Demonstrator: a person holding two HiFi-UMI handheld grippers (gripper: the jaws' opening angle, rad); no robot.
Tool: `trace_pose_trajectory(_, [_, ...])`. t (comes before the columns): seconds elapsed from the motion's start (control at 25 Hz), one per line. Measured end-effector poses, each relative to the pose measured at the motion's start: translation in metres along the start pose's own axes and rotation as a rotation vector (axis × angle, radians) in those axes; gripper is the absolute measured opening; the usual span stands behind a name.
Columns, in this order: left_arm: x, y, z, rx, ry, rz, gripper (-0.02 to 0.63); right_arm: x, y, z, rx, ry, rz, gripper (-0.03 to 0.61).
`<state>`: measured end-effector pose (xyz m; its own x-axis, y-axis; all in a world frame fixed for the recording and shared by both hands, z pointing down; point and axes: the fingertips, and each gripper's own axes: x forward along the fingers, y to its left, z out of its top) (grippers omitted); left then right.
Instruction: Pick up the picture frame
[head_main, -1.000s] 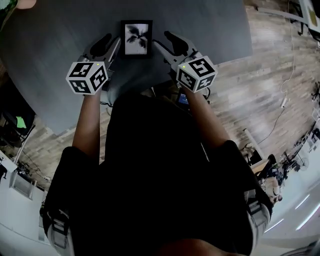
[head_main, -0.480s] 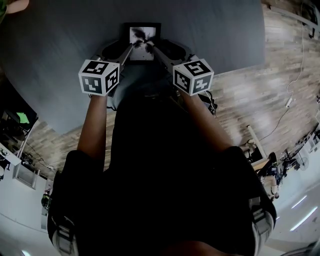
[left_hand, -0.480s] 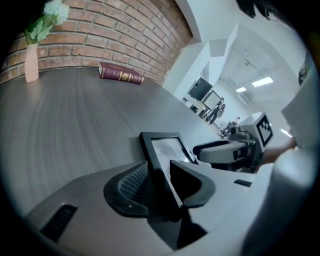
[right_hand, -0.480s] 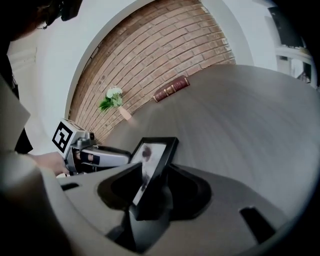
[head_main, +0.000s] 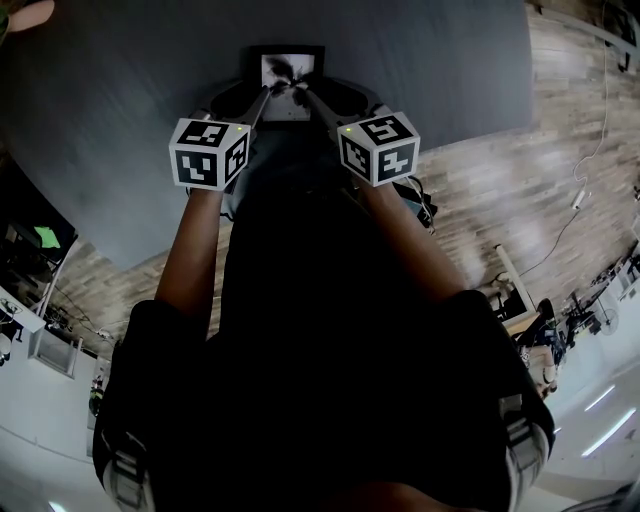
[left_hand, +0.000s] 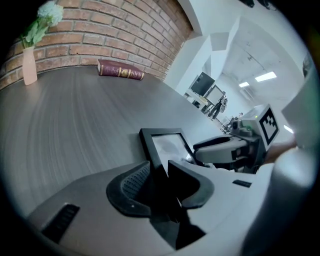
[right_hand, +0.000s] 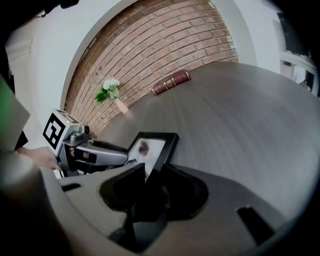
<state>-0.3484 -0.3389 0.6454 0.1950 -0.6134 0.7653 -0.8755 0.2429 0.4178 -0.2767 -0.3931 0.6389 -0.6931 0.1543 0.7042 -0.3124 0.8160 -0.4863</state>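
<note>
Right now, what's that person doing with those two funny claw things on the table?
A person is about to lift a black picture frame that lies on the dark table. They hold a gripper in each hand. The left gripper pinches one side edge of the frame. The right gripper, whose jaws have just been closing, pinches the opposite edge. The frame does not look lifted yet.

Dim head view; gripper views fisheye-warped, black vignetted corners, near foreground soft.
</note>
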Motion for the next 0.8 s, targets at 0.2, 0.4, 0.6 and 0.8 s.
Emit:
trace_pose_trajectory(0.2, [-0.001,0.001,0.000,0.000,0.001,0.018,0.097,0.002,0.000,0.001,-0.012,0.012,-0.025,0.110])
trace_pose_trajectory(0.4, [-0.003,-0.002,0.000,-0.008,-0.014,0.022,0.095,-0.002,0.000,0.003,-0.012,0.000,-0.032,0.103])
trace_pose_trajectory(0.6, [-0.026,-0.010,0.015,-0.002,-0.091,0.038,0.097,-0.018,0.015,0.020,-0.057,-0.055,-0.030,0.092])
trace_pose_trajectory(0.8, [-0.065,-0.028,0.046,0.035,-0.204,0.043,0.097,-0.054,0.040,0.056,-0.124,-0.164,-0.033,0.091])
